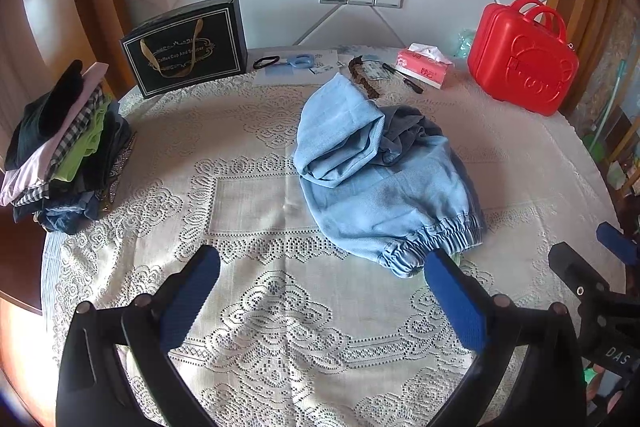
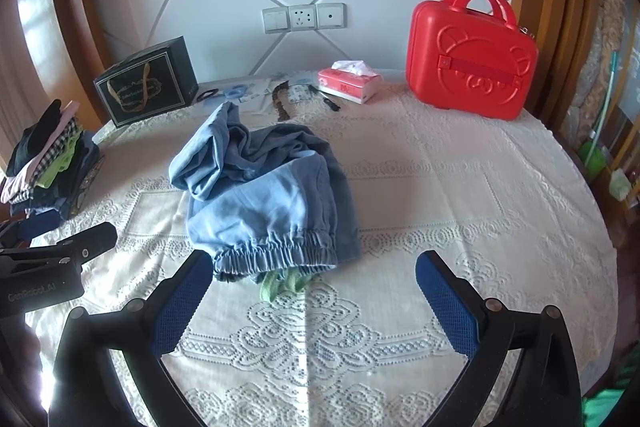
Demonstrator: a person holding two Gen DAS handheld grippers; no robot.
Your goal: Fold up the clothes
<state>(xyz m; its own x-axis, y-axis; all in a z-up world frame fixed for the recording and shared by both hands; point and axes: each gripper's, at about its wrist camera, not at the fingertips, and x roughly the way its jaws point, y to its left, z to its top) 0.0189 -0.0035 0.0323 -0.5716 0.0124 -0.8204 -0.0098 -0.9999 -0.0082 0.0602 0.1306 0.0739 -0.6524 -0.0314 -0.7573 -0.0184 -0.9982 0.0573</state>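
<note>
One pair of light blue pants (image 1: 376,183) is lying crumpled in the middle of the round table (image 1: 248,307); its long way is running from the near edge toward the wall; the stretchy waistband is pointing at the cameras, and one leg is folding back over the top; a bit of green cloth (image 2: 280,283) is peeking out under the waistband; the left gripper (image 1: 320,279) is hovering wide open, holding nothing; the right gripper (image 2: 312,279) is gaping wide too, just in front of the waistband; one pile of clothes (image 1: 64,147) is sitting at the left edge; one red case (image 2: 472,59), one tissue box (image 2: 348,83) and one black box (image 1: 188,43) are standing near the wall.
</note>
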